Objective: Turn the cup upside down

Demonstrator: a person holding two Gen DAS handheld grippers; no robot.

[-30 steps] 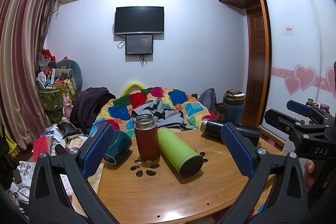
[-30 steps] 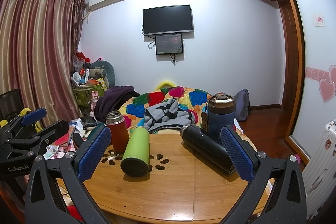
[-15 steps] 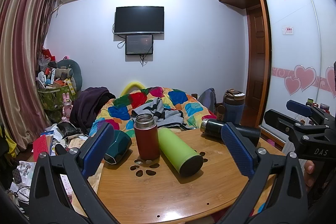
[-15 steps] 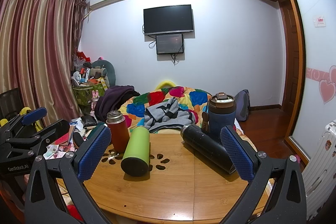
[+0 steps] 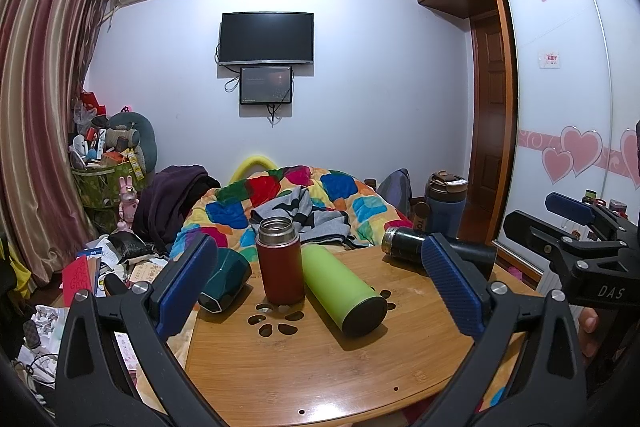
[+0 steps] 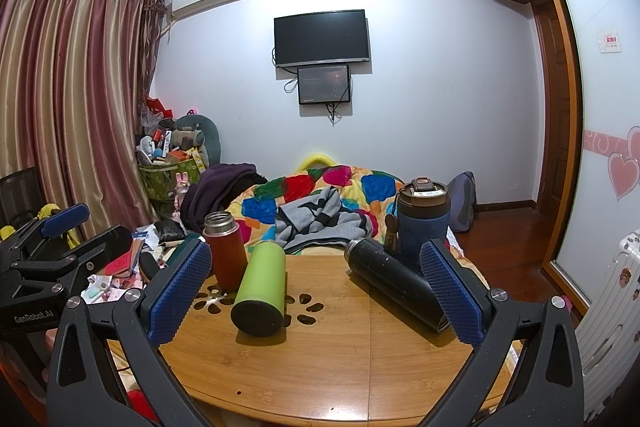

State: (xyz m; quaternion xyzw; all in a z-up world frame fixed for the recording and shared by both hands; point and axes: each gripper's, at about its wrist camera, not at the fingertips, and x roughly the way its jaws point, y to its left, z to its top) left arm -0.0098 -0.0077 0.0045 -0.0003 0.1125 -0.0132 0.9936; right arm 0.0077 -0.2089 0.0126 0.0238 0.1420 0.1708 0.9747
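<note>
On the table: red cup (image 5: 279,269) upright, mouth up.
Both tools: wide, empty.
Grip: mid-body, then invert.

Both views are evenly lit by cool indoor light from above; the white wall (image 5: 360,87) is brightest near the ceiling. Focus is sharp throughout, with no motion blur. Fisheye distortion bends the curtain (image 6: 60,99) and wardrobe (image 5: 560,87) at the edges, and dark vignetting fills the corners. Soft shadows lie under the bottles on the surface (image 6: 340,355). Mild sheen, no harsh glare.
</note>
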